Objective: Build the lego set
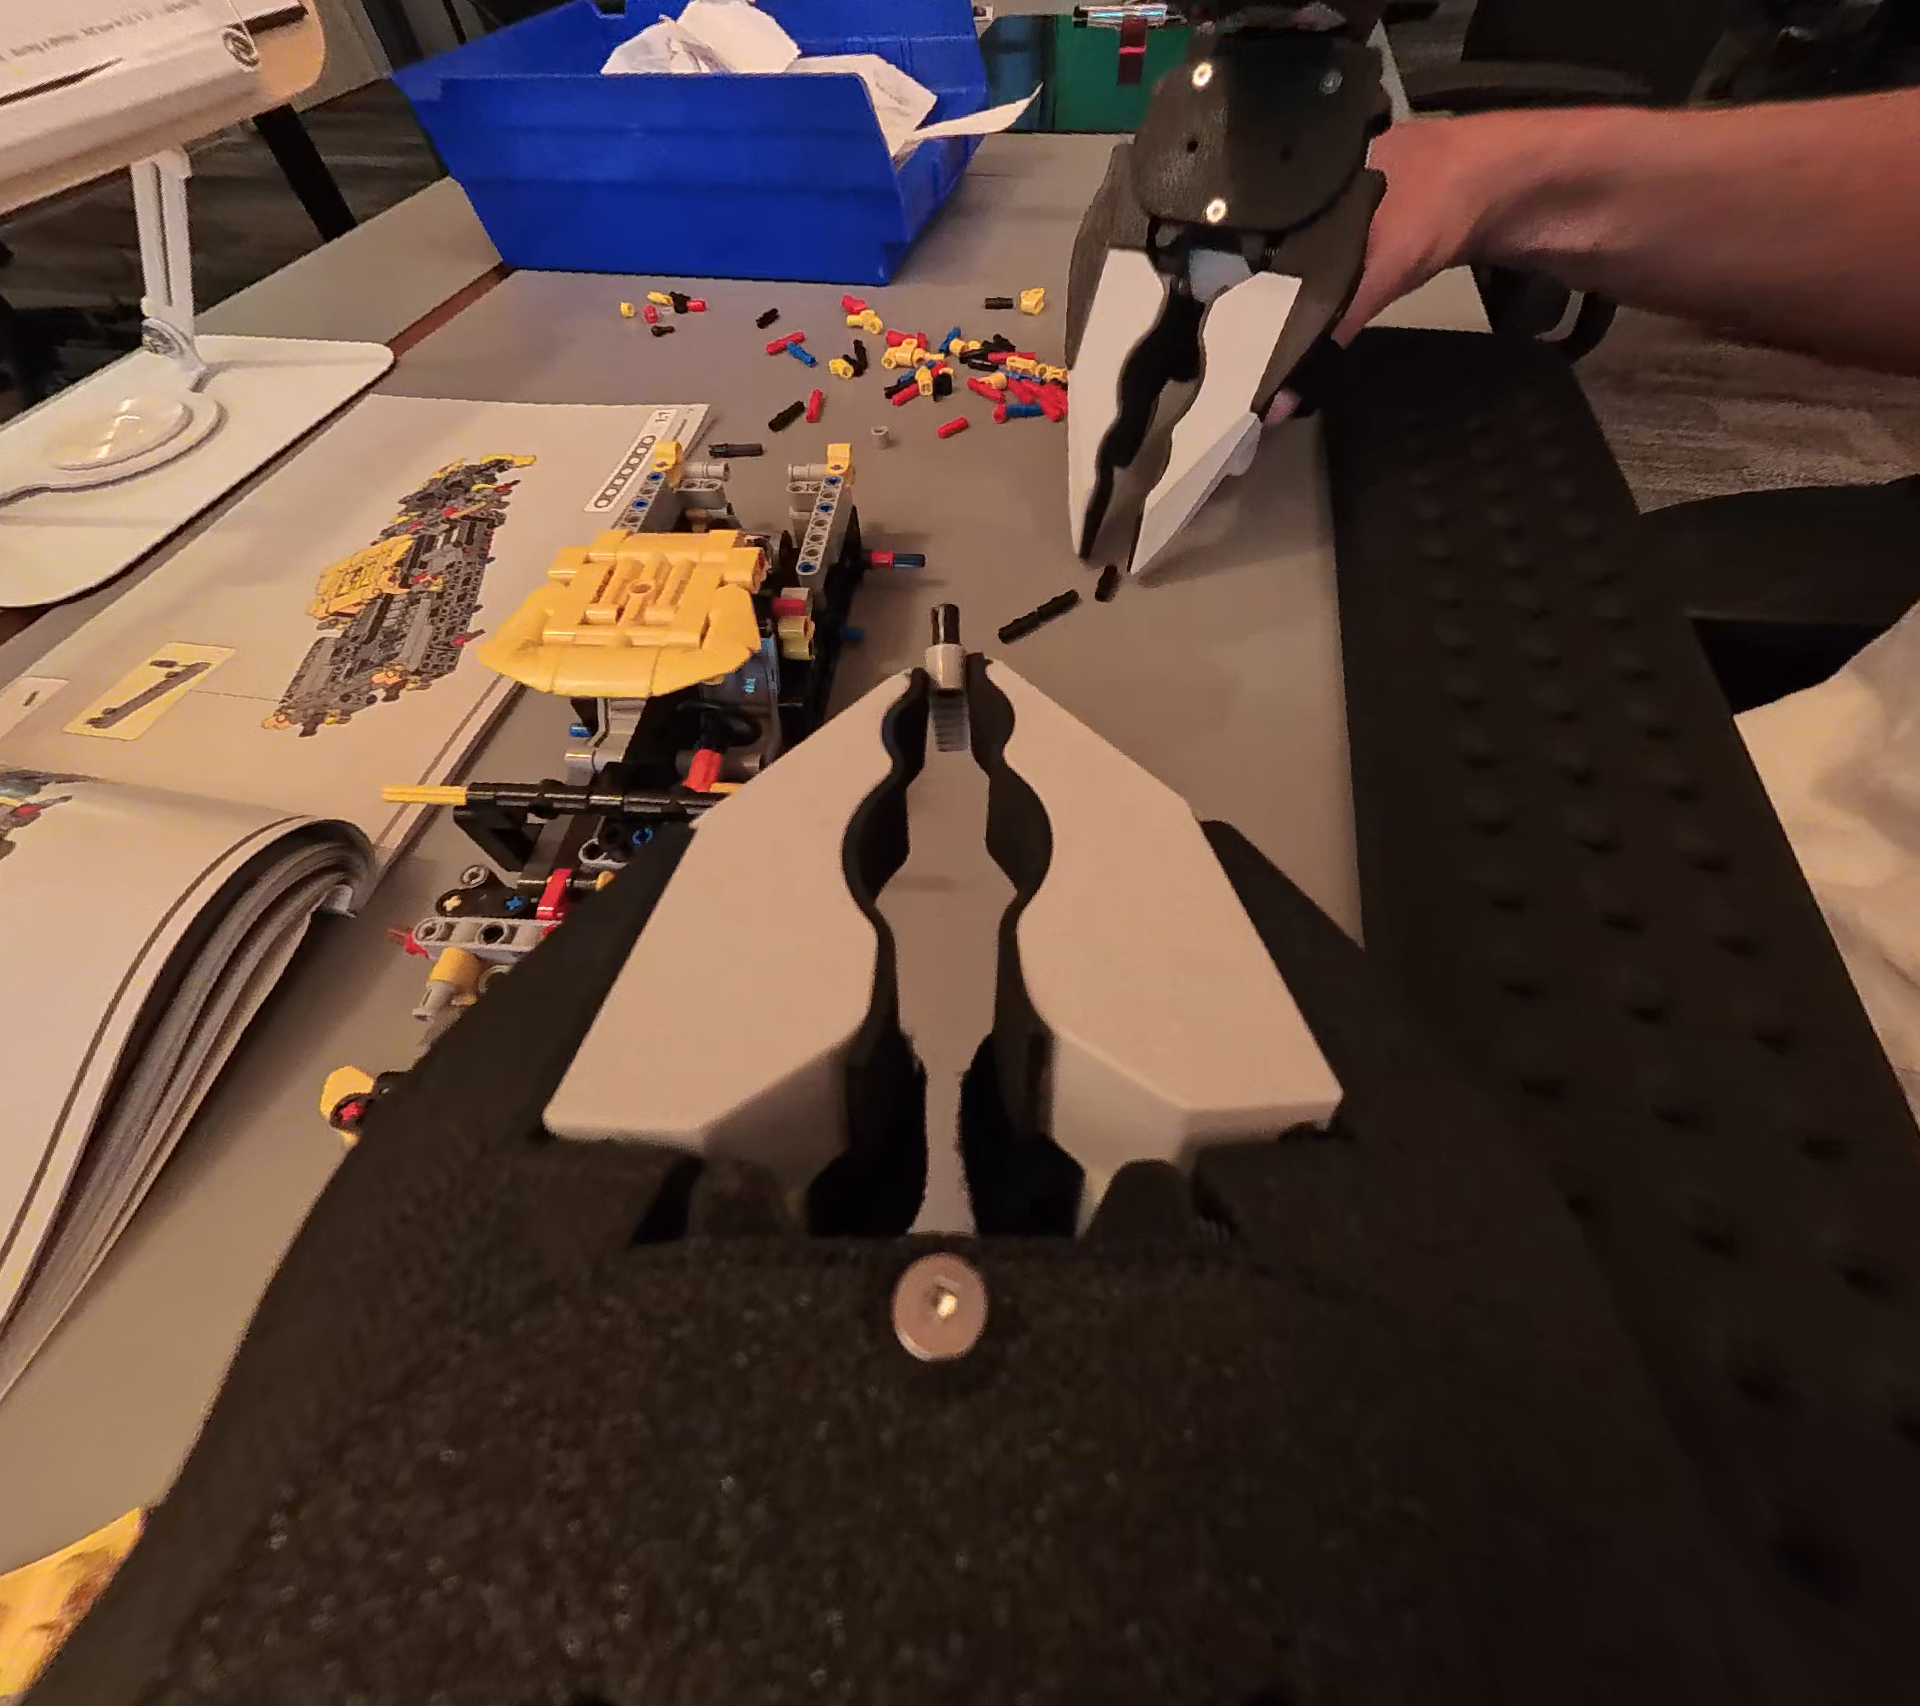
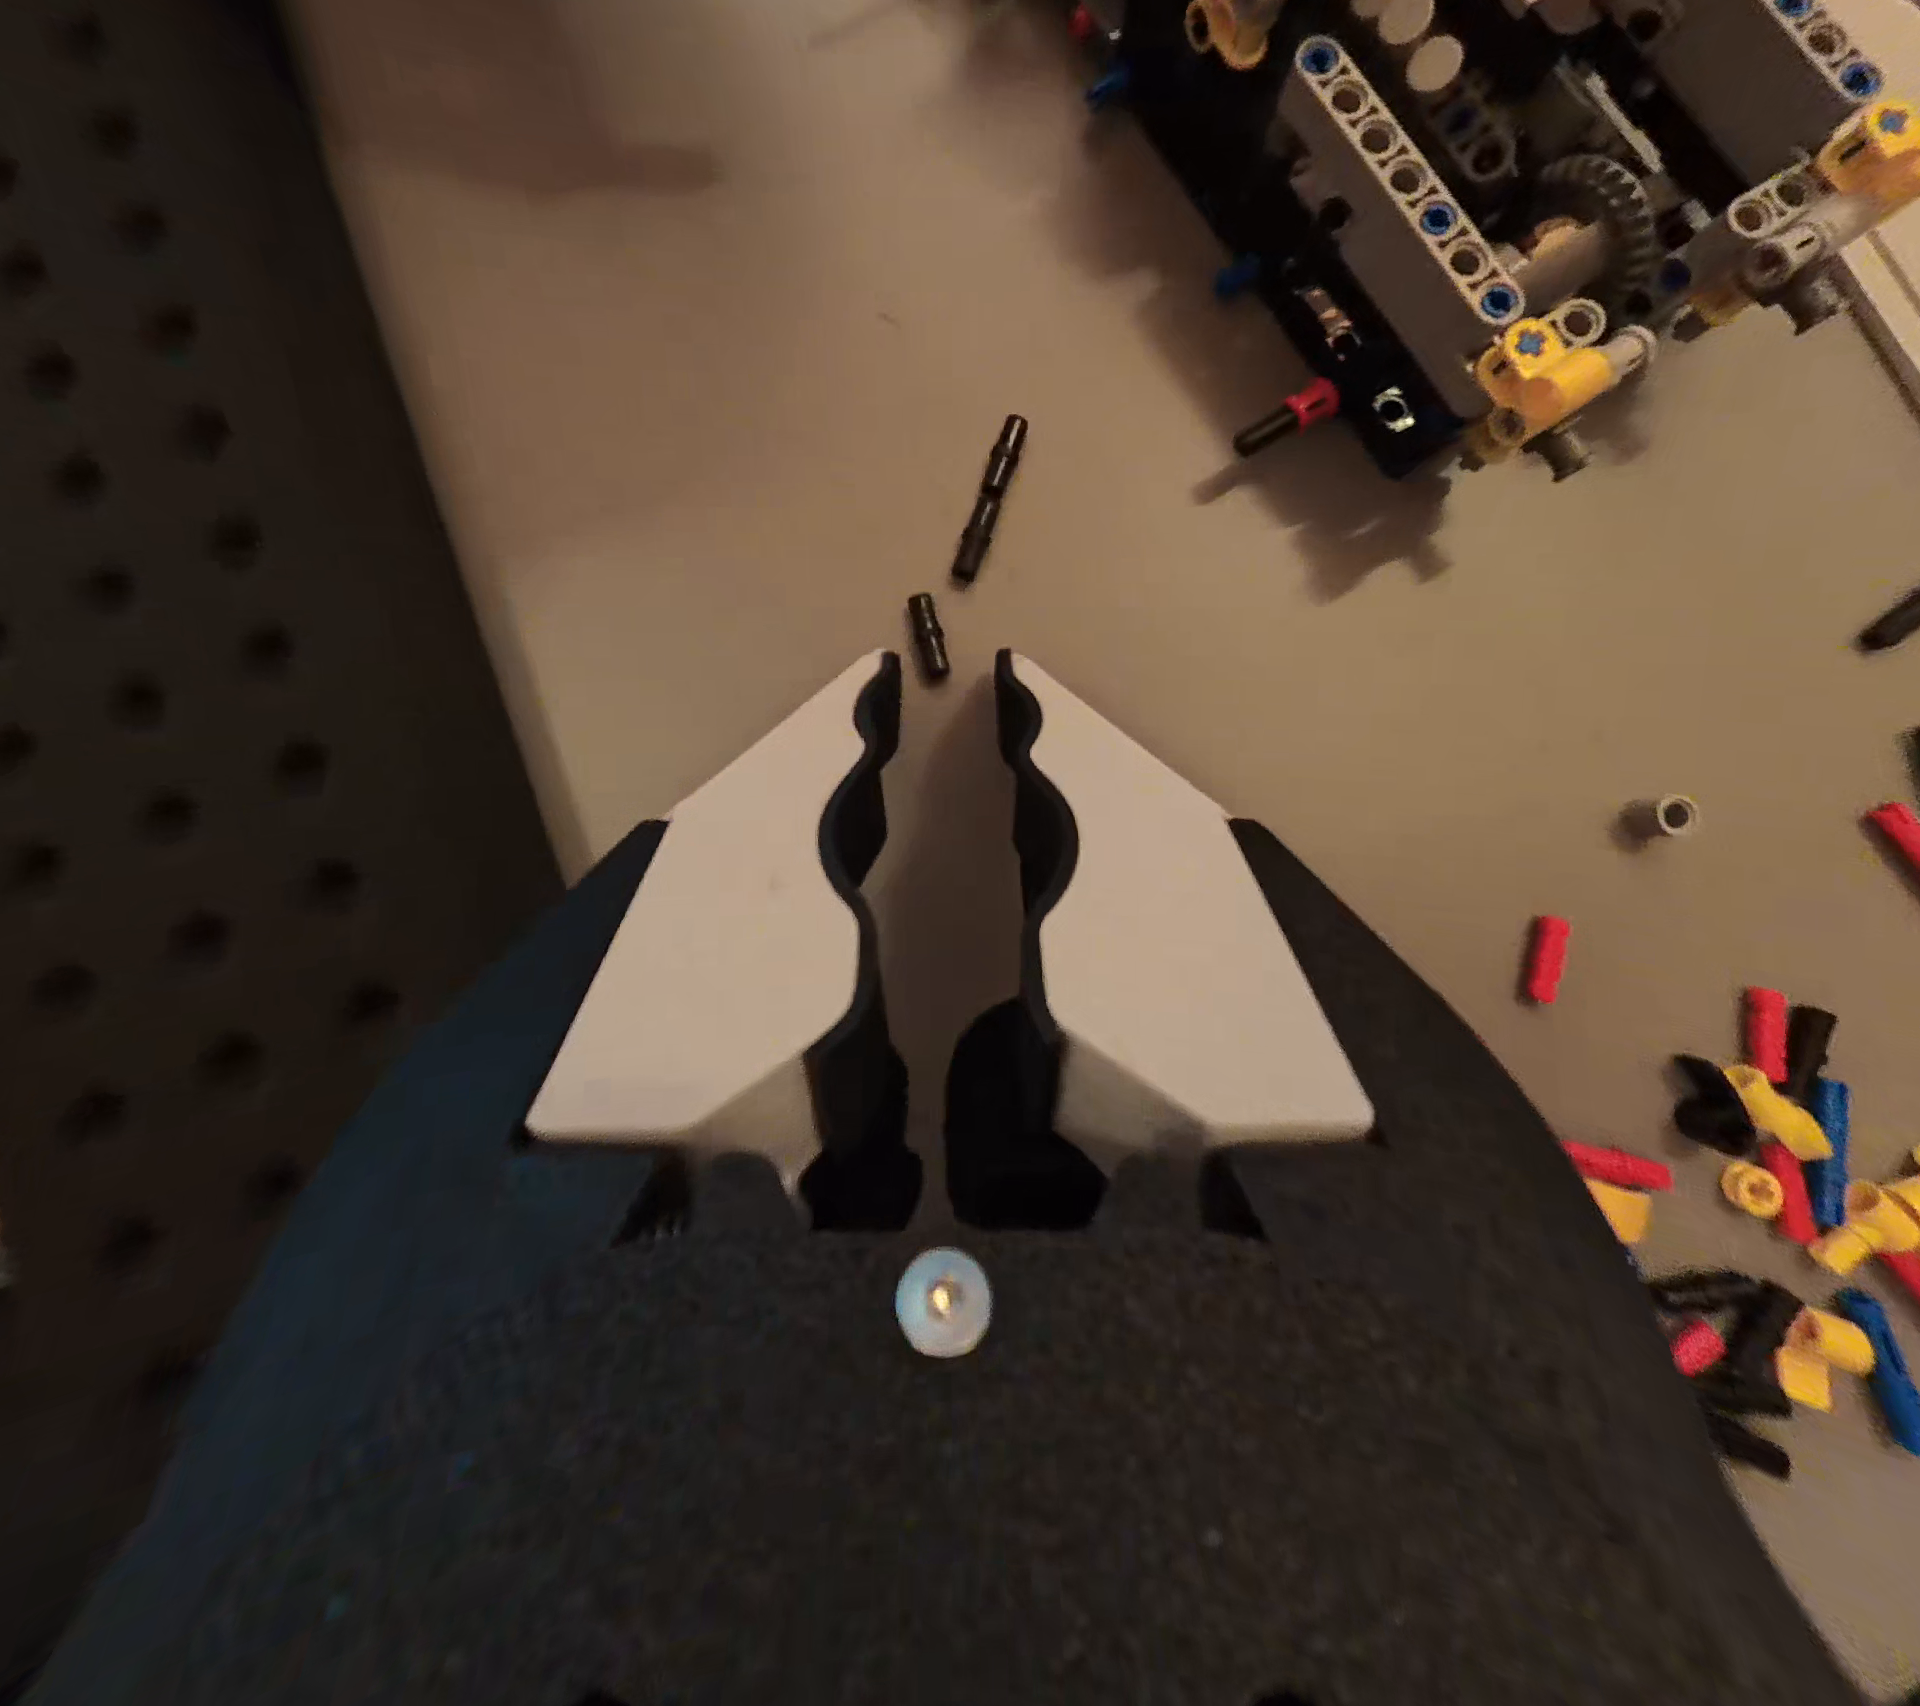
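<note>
The partly built Lego model (image 1: 665, 617), yellow on top with grey and black beams, lies on the grey table left of centre; it also shows in the right wrist view (image 2: 1455, 181). My left gripper (image 1: 945, 680) is shut on a small grey and black pin piece (image 1: 945, 654), held above the table. My right gripper (image 2: 943, 669) is open, tips down at the table, with a short black pin (image 2: 928, 636) just ahead of the gap. In the left wrist view the right gripper (image 1: 1110, 560) stands over that pin (image 1: 1105, 582). Two more black pins (image 2: 989, 498) lie end to end beyond.
Loose red, yellow, blue and black pieces (image 1: 956, 368) are scattered behind the model, also in the right wrist view (image 2: 1787, 1241). An open instruction booklet (image 1: 343, 576) lies left. A blue bin (image 1: 707, 139) with paper stands at the back. A black perforated mat (image 1: 1558, 721) borders the right. There is about 15 centimeters between the tips of the two grippers.
</note>
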`<control>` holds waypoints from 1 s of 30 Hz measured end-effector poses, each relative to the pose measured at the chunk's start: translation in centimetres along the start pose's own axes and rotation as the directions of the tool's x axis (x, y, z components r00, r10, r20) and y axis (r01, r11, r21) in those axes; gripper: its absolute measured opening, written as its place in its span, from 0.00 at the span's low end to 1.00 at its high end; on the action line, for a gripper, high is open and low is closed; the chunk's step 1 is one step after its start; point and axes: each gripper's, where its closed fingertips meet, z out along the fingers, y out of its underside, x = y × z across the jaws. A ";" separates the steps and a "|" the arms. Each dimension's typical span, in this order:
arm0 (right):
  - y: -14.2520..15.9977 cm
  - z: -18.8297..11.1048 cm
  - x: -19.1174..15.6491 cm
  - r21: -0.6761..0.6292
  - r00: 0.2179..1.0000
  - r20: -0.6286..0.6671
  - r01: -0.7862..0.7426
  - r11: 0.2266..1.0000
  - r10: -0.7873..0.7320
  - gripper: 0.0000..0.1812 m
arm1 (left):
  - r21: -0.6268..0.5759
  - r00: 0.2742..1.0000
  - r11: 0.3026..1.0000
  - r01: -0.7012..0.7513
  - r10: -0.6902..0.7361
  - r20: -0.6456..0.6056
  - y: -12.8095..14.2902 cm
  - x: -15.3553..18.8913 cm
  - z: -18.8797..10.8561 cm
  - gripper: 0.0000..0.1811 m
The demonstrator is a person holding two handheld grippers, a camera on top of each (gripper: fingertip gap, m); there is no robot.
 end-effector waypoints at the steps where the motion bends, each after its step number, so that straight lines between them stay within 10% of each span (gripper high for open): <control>1: -0.2 0.2 -0.3 0.015 1.000 0.016 0.009 1.000 -0.009 0.09 | 0.003 1.000 1.000 0.001 -0.001 0.002 0.0 0.0 -0.1 0.04; 9: 2.5 -3.9 1.0 -0.353 0.996 0.000 -0.081 0.932 0.087 0.02 | 0.008 1.000 1.000 0.006 -0.006 -0.006 -0.1 0.1 -0.1 0.04; 13: 10.4 -12.8 1.9 -0.769 0.909 -0.234 -0.390 0.507 0.345 0.02 | 0.015 1.000 1.000 0.009 -0.009 -0.014 -0.3 0.3 -0.1 0.04; 19: 17.5 -18.0 1.7 -0.864 0.787 -0.432 -0.502 0.050 0.441 0.02 | 0.008 1.000 1.000 0.010 -0.010 -0.016 -0.2 0.3 -0.1 0.04; 30: 19.6 -17.6 1.8 -0.886 0.783 -0.430 -0.462 -0.042 0.449 0.02 | -0.017 1.000 1.000 0.002 -0.003 -0.017 0.3 0.4 0.1 0.04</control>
